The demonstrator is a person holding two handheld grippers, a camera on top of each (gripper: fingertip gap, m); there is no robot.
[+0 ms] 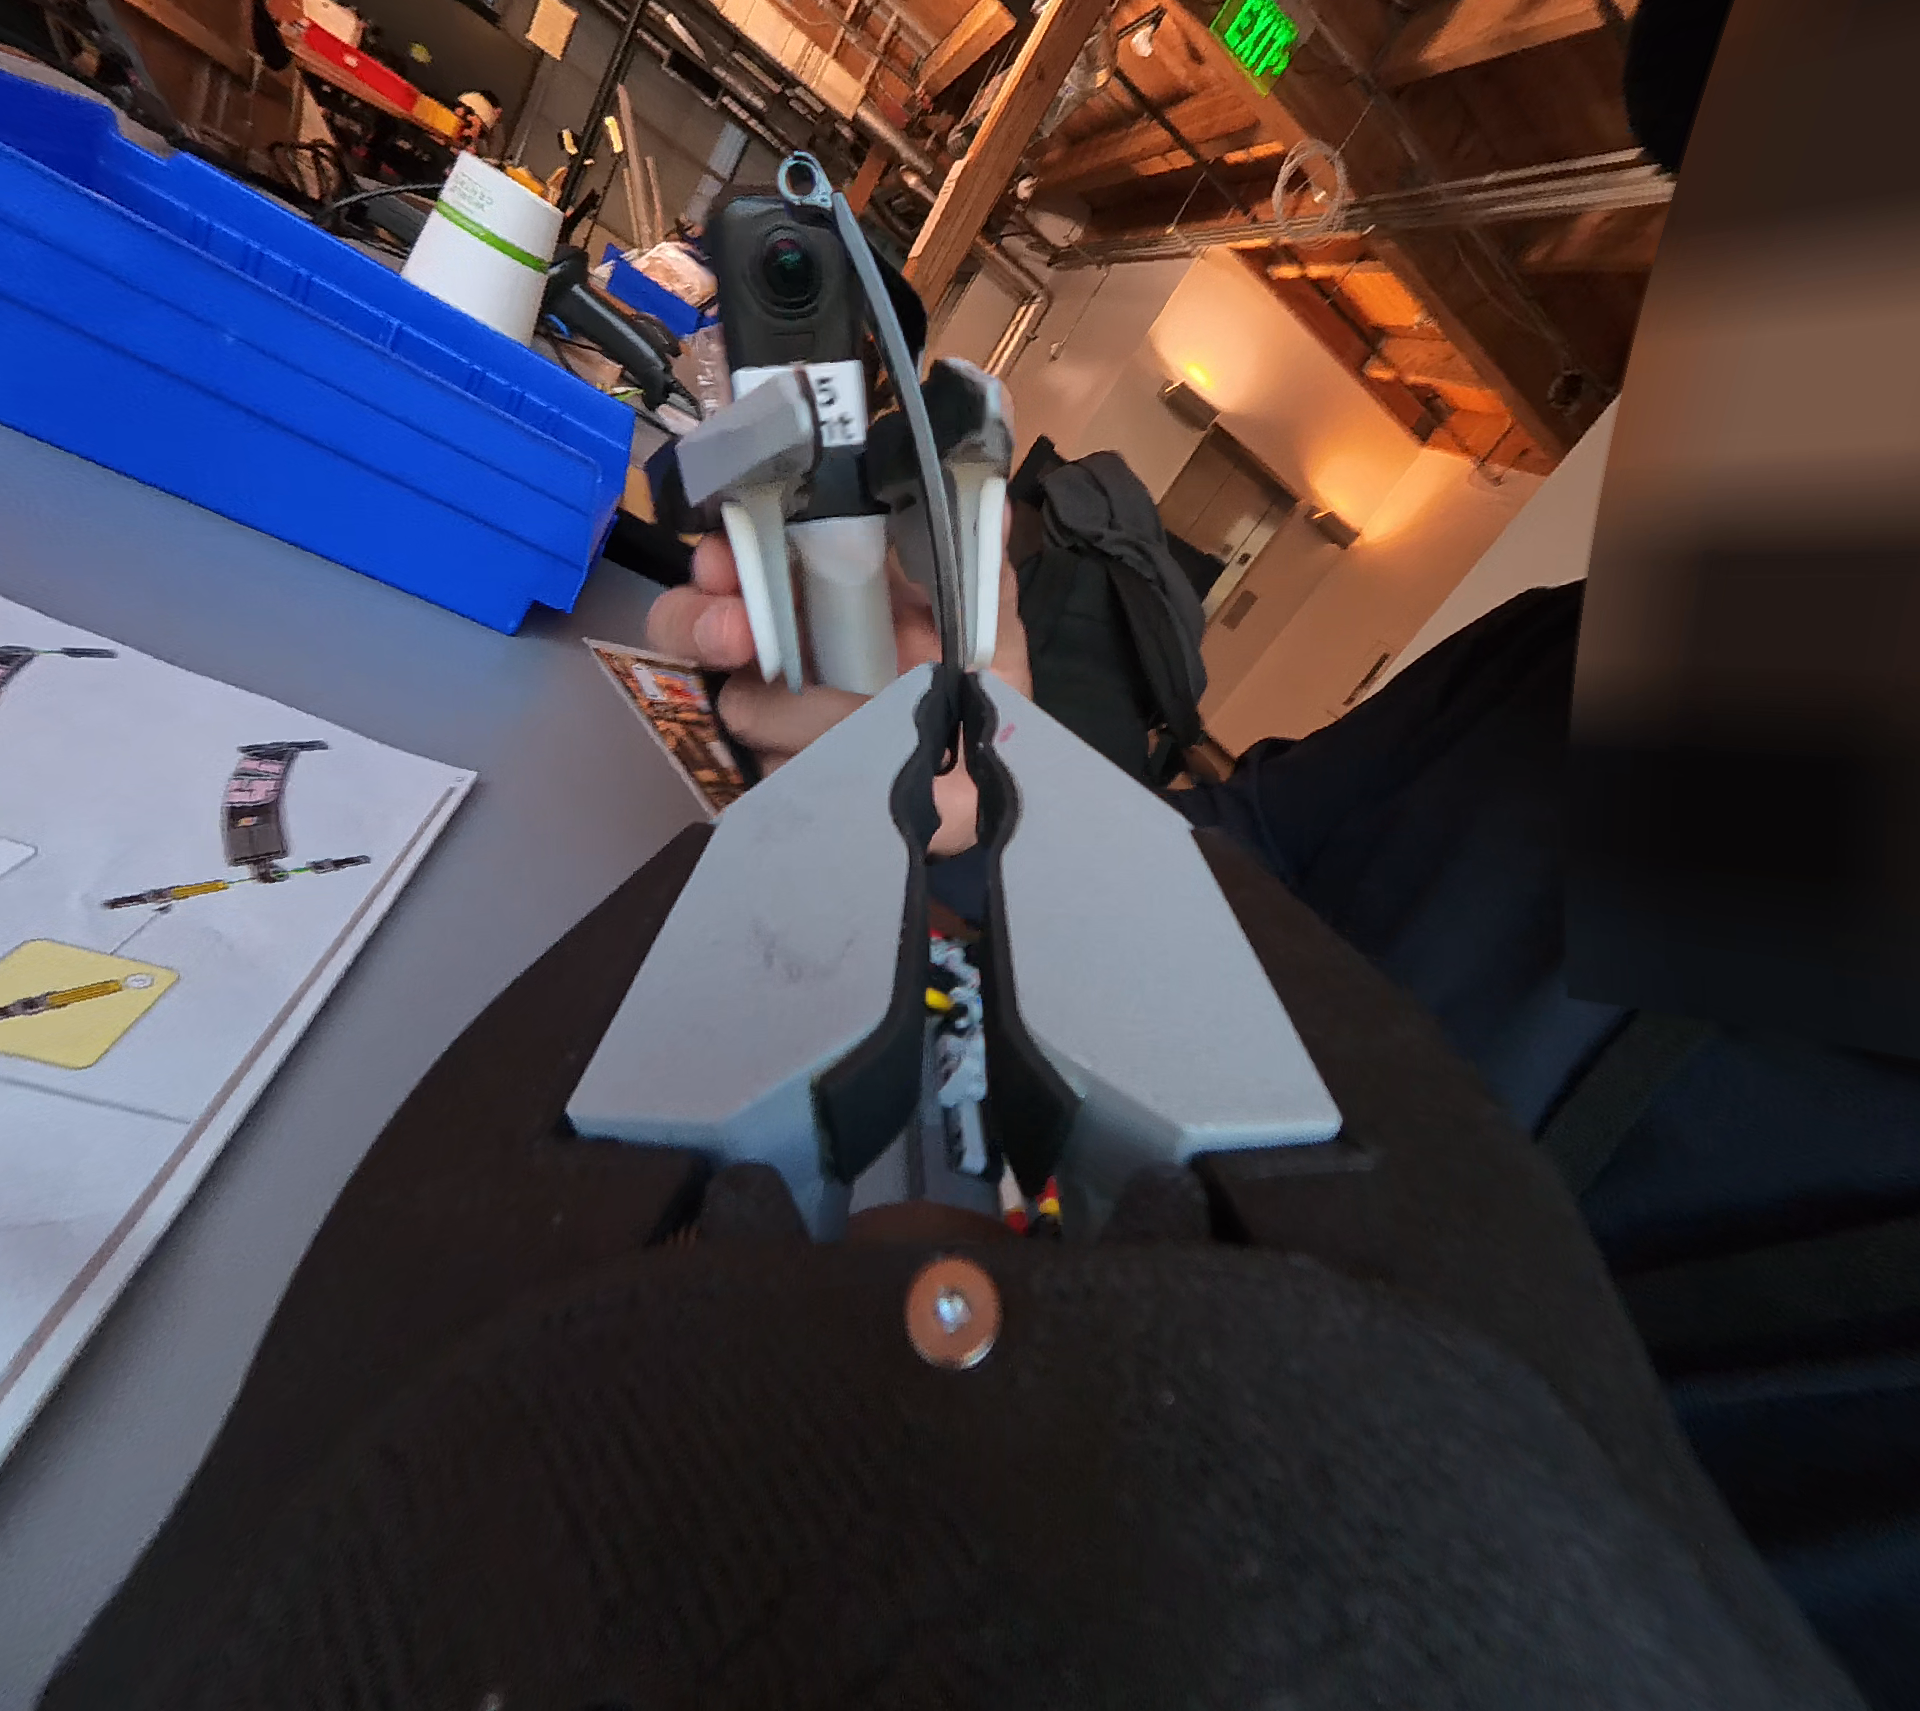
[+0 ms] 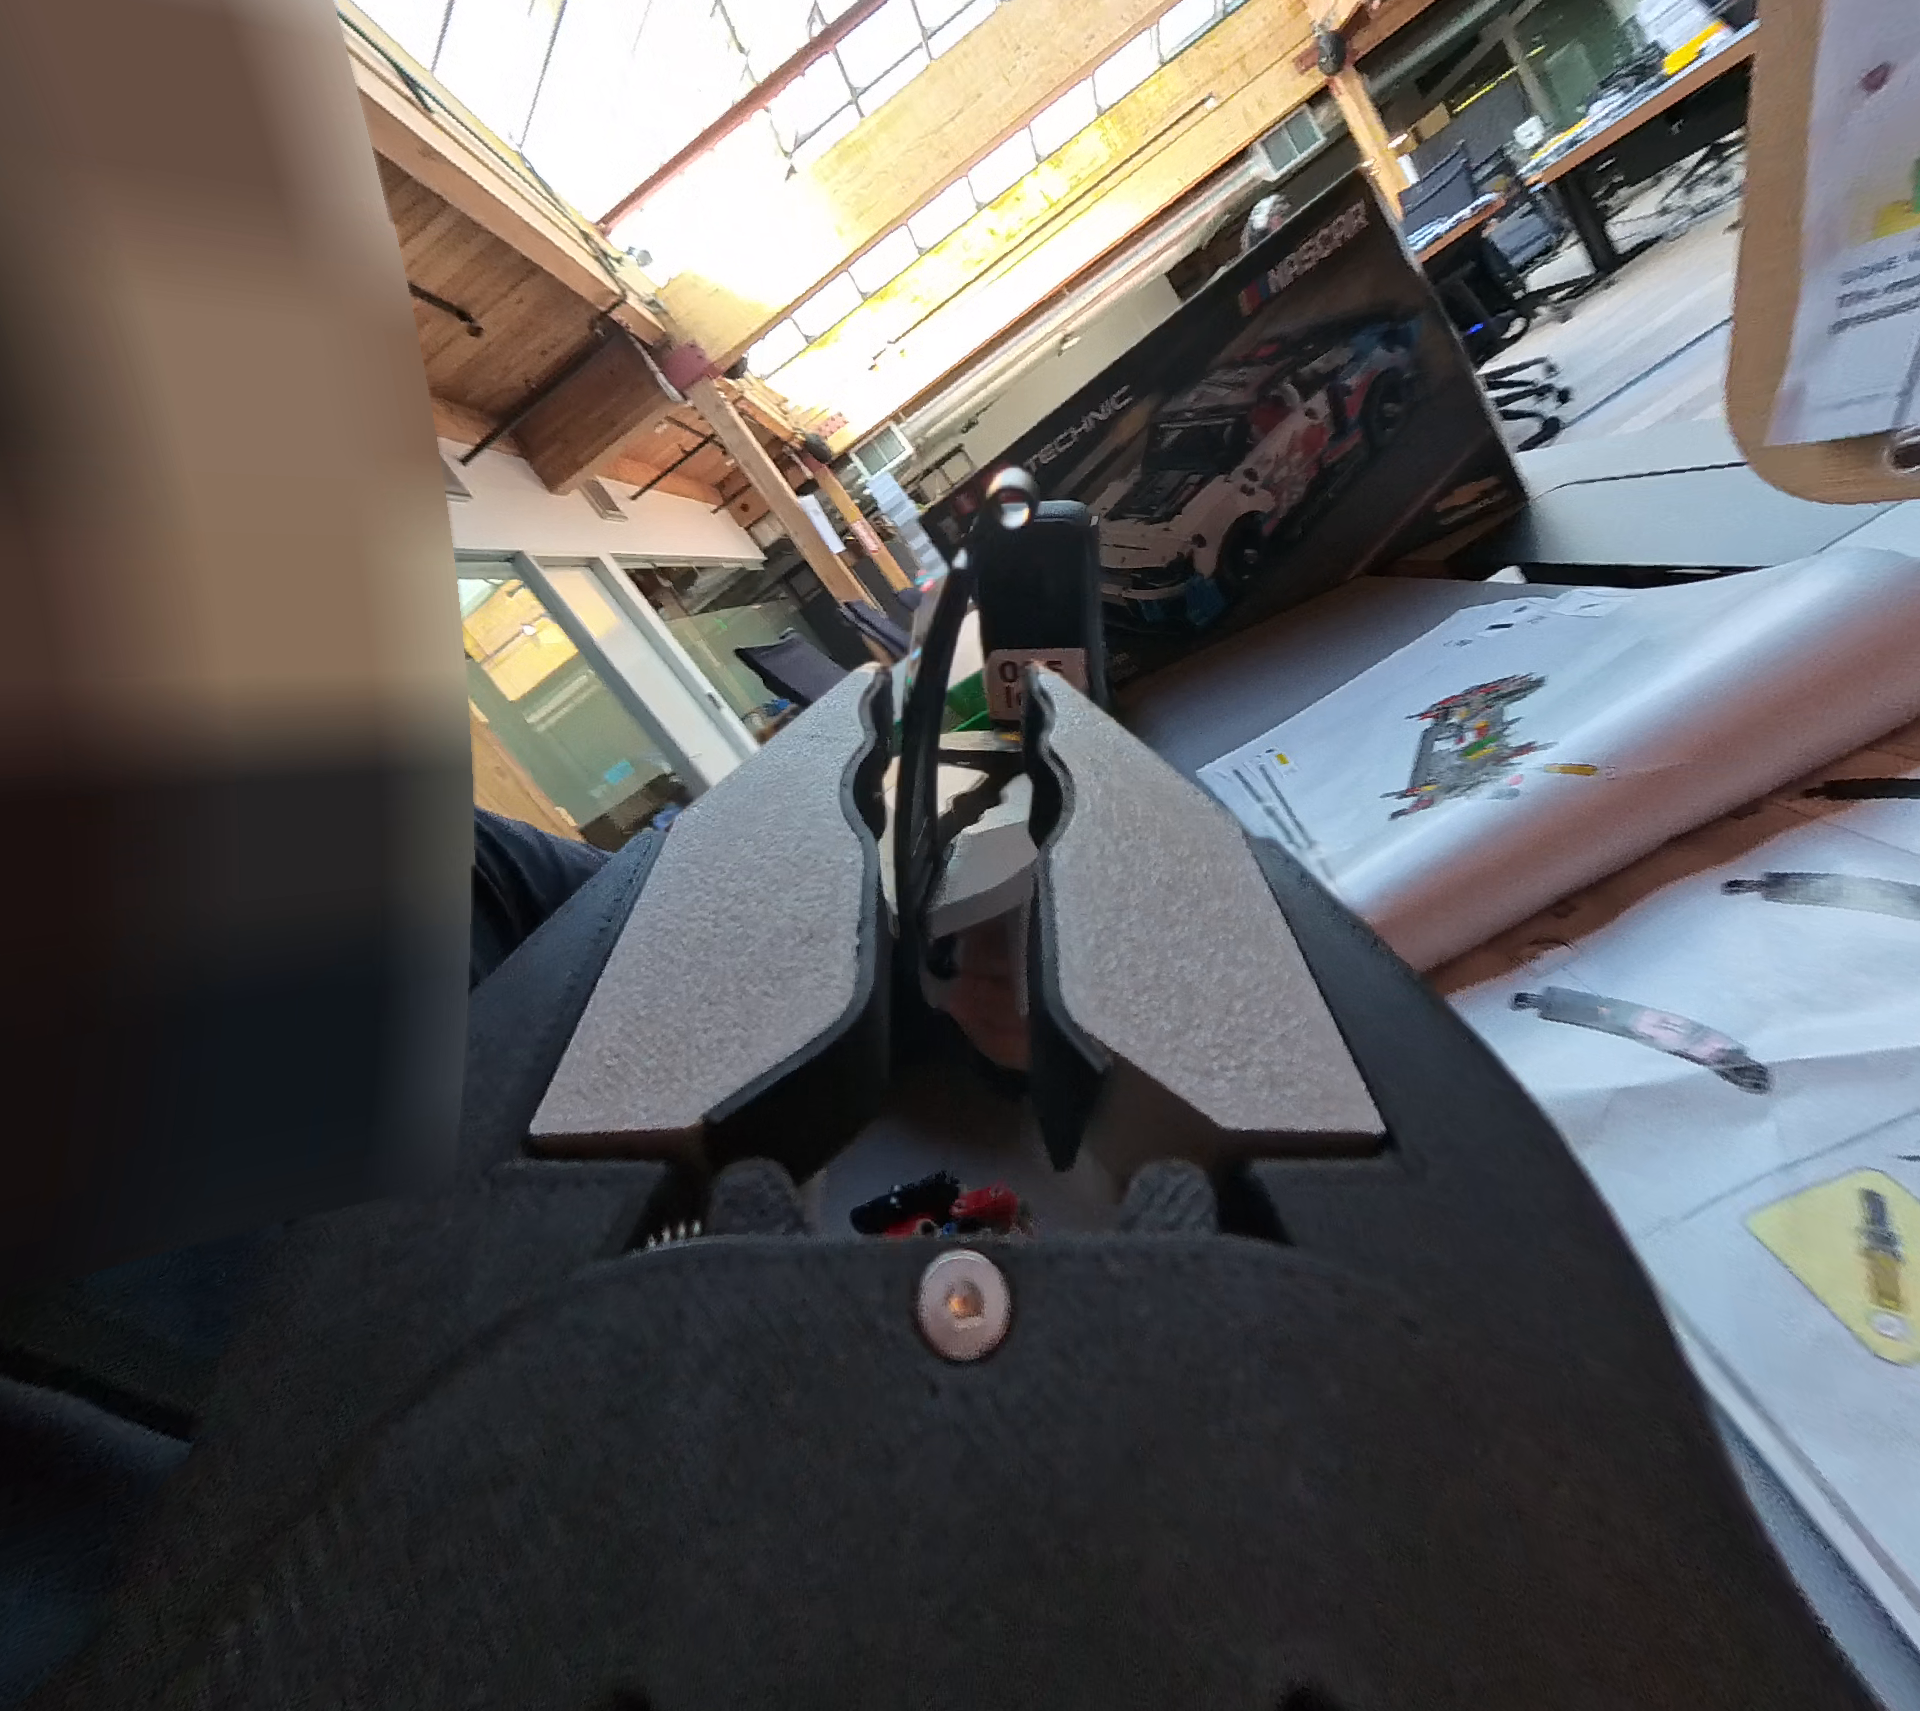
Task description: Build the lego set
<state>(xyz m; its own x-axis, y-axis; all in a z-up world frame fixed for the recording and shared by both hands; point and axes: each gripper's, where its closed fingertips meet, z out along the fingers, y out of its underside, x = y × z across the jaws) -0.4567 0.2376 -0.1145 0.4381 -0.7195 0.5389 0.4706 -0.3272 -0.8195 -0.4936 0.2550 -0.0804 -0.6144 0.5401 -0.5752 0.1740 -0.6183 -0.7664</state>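
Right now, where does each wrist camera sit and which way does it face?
Left wrist view: behind the left claw, tilted up over the table edge; claw shut on a curved black strip; beyond, right claw and hand.
Right wrist view: behind the right claw, open around the strip, facing the left claw's camera, toy box.
Shared: strip, instruction booklet.
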